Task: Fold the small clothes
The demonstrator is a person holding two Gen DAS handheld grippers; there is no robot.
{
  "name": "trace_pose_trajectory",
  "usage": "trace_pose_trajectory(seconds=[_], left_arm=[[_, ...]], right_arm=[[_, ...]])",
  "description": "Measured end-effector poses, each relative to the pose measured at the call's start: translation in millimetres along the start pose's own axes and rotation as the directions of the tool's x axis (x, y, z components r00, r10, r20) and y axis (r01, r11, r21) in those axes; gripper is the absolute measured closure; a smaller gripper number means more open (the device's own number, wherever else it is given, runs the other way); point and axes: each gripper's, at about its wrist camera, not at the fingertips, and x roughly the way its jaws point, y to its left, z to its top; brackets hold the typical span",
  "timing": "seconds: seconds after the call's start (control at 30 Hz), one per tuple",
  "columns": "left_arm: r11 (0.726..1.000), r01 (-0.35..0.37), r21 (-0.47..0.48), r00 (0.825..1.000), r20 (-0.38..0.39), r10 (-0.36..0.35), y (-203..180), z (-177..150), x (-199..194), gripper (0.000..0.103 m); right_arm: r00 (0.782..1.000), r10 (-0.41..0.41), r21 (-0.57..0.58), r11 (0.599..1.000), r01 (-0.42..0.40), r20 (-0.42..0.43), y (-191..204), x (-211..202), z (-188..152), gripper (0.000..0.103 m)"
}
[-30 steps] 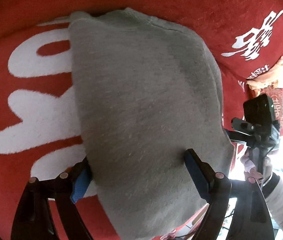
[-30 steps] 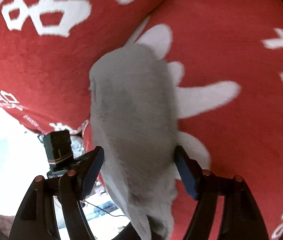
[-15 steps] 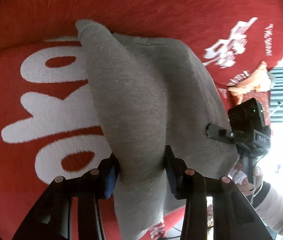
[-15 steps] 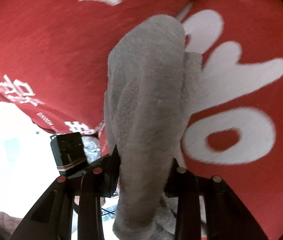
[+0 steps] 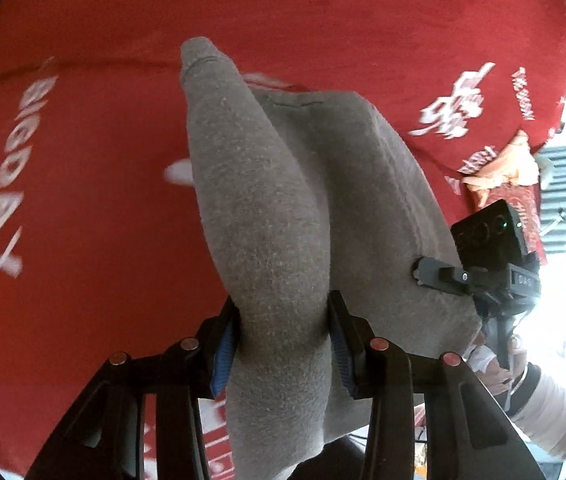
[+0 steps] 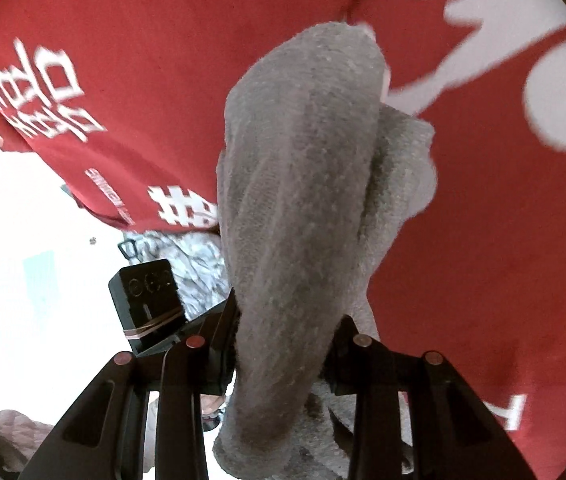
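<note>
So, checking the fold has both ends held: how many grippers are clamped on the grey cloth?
2. The left gripper pinches one bunched end of the grey cloth; the right gripper pinches the other end.

A plain grey garment (image 5: 275, 216) lies over a red cloth (image 5: 95, 184) printed with white lettering.

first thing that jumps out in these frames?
The gray garment, bunched into a thick ridge running up the middle of both wrist views, with the left gripper and right gripper each clamped on it near the bottom edge. Behind it, the red cloth with white lettering fills nearly the whole background.
</note>
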Motion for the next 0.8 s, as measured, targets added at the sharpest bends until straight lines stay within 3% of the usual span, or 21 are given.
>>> trace_pose_trajectory(seconds=[0.1,0.17,0.27,0.37,0.53,0.7,0.8], left_arm=[[0.998,-0.057,-0.033,0.998,-0.003,0.057,29,-16,1,0.059],[0.993,-0.106,-0.060,0.994,-0.001,0.106,49,-24,1,0.059],[0.989,-0.108,-0.105,0.994,0.013,0.110,69,-32,0,0.059],[0.986,-0.130,-0.106,0.991,0.017,0.133,73,-36,1,0.059],[0.972,-0.216,-0.092,0.976,0.017,0.218,55,-36,5,0.058],[0.949,-0.302,-0.087,0.953,0.008,0.304,40,-38,1,0.058],[0.937,-0.339,-0.083,0.940,0.009,0.341,34,-42,-5,0.058]], right_arm=[[0.994,-0.105,-0.005,0.994,0.105,-0.026,-1,23,-3,0.066],[0.973,-0.231,-0.018,0.973,0.231,-0.016,0,29,-3,0.063],[0.913,-0.407,-0.051,0.912,0.408,0.036,1,22,-5,0.060],[0.823,-0.561,-0.147,0.810,0.568,0.090,8,20,-9,0.060],[0.755,-0.638,-0.159,0.738,0.656,0.151,22,20,-16,0.056],[0.714,-0.677,-0.039,0.720,0.693,0.181,14,-10,-24,0.055],[0.659,-0.733,0.039,0.673,0.738,0.169,3,-31,-29,0.055]])
